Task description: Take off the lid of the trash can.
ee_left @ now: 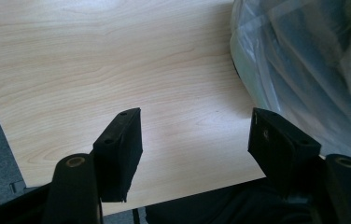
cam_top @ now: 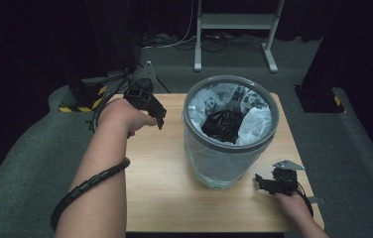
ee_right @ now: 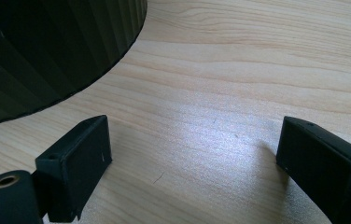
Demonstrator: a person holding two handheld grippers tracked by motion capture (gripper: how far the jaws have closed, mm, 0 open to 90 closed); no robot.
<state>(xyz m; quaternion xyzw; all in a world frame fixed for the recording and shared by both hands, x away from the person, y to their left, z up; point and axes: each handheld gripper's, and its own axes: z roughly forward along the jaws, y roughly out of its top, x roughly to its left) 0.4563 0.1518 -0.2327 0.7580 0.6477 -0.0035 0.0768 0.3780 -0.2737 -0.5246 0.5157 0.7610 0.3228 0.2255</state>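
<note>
From above, the bin (cam_top: 230,130) stands upright mid-table (cam_top: 159,198), mouth up, bag (cam_top: 254,121) lining it. Your left gripper (cam_top: 157,115) hangs at its 9 o'clock, arm stretched forward; your right gripper (cam_top: 264,184) lies low at 5 o'clock.

Left gripper view: fingers (ee_left: 117,151) apart, empty, bag at 2 o'clock.

Right gripper view: fingers (ee_right: 78,161) wide, empty, bin at 10 o'clock.

Around you: grey carpet floor (cam_top: 21,163), black curtains (cam_top: 35,39) behind, white metal stand (cam_top: 234,22) at far wall, cables (cam_top: 174,39) beside it, hazard-striped base (cam_top: 83,101) left.
</note>
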